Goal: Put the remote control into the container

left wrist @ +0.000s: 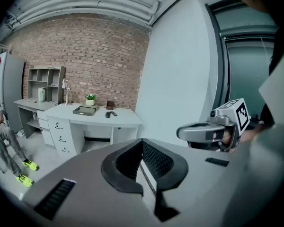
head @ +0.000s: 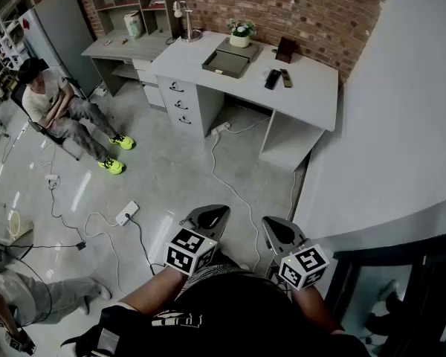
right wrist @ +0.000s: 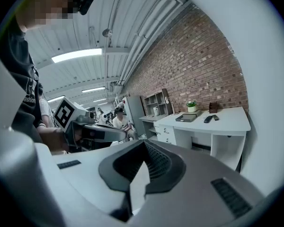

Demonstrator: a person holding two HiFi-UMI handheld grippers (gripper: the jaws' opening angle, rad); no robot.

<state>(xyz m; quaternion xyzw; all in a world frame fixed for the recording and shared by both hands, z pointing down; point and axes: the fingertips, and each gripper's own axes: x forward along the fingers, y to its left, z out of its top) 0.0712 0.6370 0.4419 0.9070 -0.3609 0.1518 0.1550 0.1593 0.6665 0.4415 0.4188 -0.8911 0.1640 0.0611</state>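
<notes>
Across the room on the bench [head: 312,88], the remote control [head: 272,79] lies just right of the container [head: 226,63], probably light, stiff, slick plastic best pinched across its long sides; your left hand-held gripper [head: 211,214] and right hand-held gripper [head: 276,230] are closed, empty.

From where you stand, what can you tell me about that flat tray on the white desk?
The tray is a shallow, rectangular, dark grey container with a low raised rim; from this distance its material cannot be told. It looks empty and lies flat on the white desk, just in front of a small potted plant. A black remote control lies on the desk to its right, apart from it.
</notes>
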